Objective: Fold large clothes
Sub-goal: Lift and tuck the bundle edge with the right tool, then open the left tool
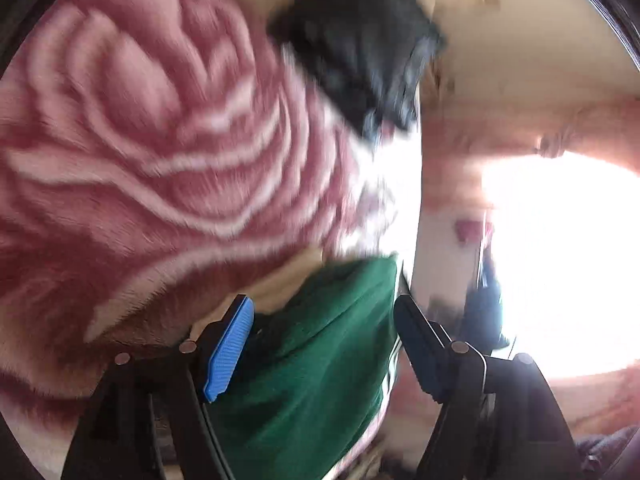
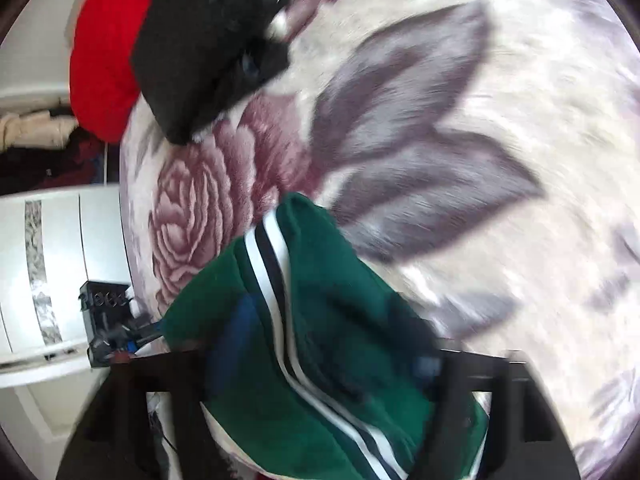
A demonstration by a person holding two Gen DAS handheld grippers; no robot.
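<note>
Here green garment (image 1: 320, 360) lies between the spread left jaws.

Three garments: green (image 2: 328, 320), black (image 2: 200, 52), red (image 2: 108, 40)

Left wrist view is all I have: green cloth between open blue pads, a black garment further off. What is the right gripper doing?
Observer: The green garment drapes over the right gripper and hides its fingertips, so I cannot tell whether it is shut.
Operator: Anything next to the black garment that I can't see?
Observer: Yes, a red garment lies against the black garment at the edge of the floral blanket.
</note>
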